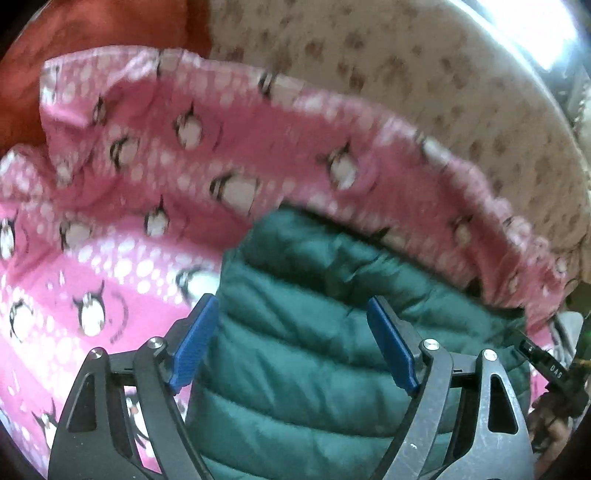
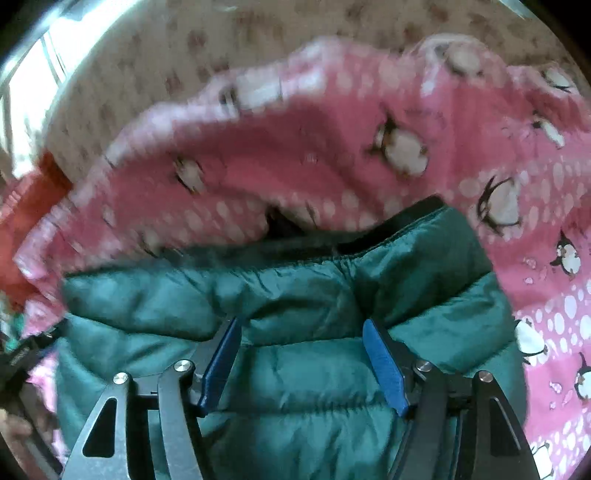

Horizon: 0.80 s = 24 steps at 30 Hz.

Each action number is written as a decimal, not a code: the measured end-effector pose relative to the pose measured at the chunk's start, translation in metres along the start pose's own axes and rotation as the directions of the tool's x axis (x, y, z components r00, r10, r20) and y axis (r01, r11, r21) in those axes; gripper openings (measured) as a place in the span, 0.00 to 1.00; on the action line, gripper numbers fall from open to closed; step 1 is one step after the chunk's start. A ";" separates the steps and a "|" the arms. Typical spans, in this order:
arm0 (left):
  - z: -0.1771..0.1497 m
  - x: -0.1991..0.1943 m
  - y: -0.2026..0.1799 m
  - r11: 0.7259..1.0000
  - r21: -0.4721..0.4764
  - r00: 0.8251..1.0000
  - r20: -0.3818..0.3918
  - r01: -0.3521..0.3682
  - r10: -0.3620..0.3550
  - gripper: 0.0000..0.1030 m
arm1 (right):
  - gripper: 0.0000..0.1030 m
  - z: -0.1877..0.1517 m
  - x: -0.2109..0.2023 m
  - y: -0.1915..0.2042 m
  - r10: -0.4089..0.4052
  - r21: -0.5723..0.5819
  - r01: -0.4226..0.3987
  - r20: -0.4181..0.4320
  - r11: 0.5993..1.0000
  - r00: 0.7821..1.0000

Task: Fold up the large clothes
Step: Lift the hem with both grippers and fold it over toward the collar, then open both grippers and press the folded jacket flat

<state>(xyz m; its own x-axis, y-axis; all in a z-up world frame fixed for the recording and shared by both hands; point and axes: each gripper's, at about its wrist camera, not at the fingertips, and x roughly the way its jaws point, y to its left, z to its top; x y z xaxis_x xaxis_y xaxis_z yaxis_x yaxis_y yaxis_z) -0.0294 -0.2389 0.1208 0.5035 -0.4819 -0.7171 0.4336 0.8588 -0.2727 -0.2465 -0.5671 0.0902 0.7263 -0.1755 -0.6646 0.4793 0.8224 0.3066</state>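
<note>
Dark green quilted puffer jacket [image 1: 332, 332] lies bunched on a pink penguin-print blanket [image 1: 110, 258]; the folding seems at an early stage.
Left gripper [image 1: 291, 339] and right gripper [image 2: 301, 360] both stand wide open over the jacket, holding nothing. Only the right view shows its dark hem band [image 2: 399, 221]; the left shows an orange cloth [image 1: 92, 29].

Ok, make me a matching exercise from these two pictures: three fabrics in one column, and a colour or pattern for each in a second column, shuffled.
Things:
1. quilted puffer jacket
2. fleece blanket under the jacket
3. bed sheet beyond the blanket

Looks:
A. cream with brownish prints
B. dark green
C. pink with penguins and white dots

Pairs: 1-B, 2-C, 3-A
</note>
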 end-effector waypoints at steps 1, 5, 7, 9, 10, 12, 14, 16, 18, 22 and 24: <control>0.003 -0.001 -0.004 1.000 0.018 1.000 0.009 -0.007 0.007 0.80 | 0.65 0.003 -0.007 -0.002 -0.012 -0.006 0.012 0.025 1.000 1.000; 0.008 0.016 -0.013 0.998 0.041 0.999 -0.028 -0.042 0.044 0.80 | 0.65 0.014 -0.008 -0.017 -0.096 -0.016 0.097 0.018 0.995 0.995; 0.006 0.033 -0.010 0.996 0.041 0.993 -0.086 -0.083 0.086 0.80 | 0.65 0.015 0.000 -0.026 -0.131 -0.022 0.131 -0.006 0.991 0.991; 0.001 0.047 -0.007 0.993 0.043 0.988 -0.110 -0.107 0.111 0.80 | 0.65 0.012 0.012 -0.035 -0.165 -0.028 0.164 -0.038 0.986 0.986; -0.001 0.052 -0.006 0.993 0.046 0.987 -0.112 -0.107 0.111 0.81 | 0.65 0.009 0.017 -0.039 -0.170 -0.025 0.169 -0.049 0.985 0.984; -0.002 0.059 -0.007 0.991 0.063 0.986 -0.108 -0.117 0.123 0.82 | 0.65 0.006 0.028 -0.046 -0.166 -0.002 0.167 -0.068 0.986 0.984; -0.003 0.063 -0.009 0.988 0.081 0.985 -0.100 -0.132 0.140 0.85 | 0.65 0.006 0.036 -0.052 -0.161 0.023 0.164 -0.077 0.986 0.984; -0.004 0.067 -0.010 0.986 0.087 0.983 -0.098 -0.145 0.153 0.87 | 0.65 0.006 0.043 -0.054 -0.169 0.027 0.172 -0.080 0.985 0.982; -0.003 0.069 -0.010 0.985 0.088 0.982 -0.103 -0.147 0.155 0.87 | 0.66 0.006 0.049 -0.054 -0.179 0.029 0.182 -0.087 0.983 0.980; -0.001 0.058 -0.008 0.988 0.082 0.986 -0.092 -0.135 0.142 0.86 | 0.65 0.011 0.043 -0.040 -0.190 0.016 0.192 -0.077 0.981 0.979; -0.002 0.048 -0.007 0.988 0.089 0.988 -0.075 -0.128 0.135 0.86 | 0.65 0.010 0.019 -0.032 -0.175 0.000 0.176 -0.033 0.984 0.984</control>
<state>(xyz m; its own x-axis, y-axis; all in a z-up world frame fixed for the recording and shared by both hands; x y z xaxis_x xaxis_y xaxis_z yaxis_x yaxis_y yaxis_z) -0.0096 -0.2681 0.0870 0.4998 -0.3471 -0.7936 0.4301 0.8947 -0.1204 -0.2434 -0.6025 0.0749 0.6144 -0.2991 -0.7301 0.5995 0.7786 0.1855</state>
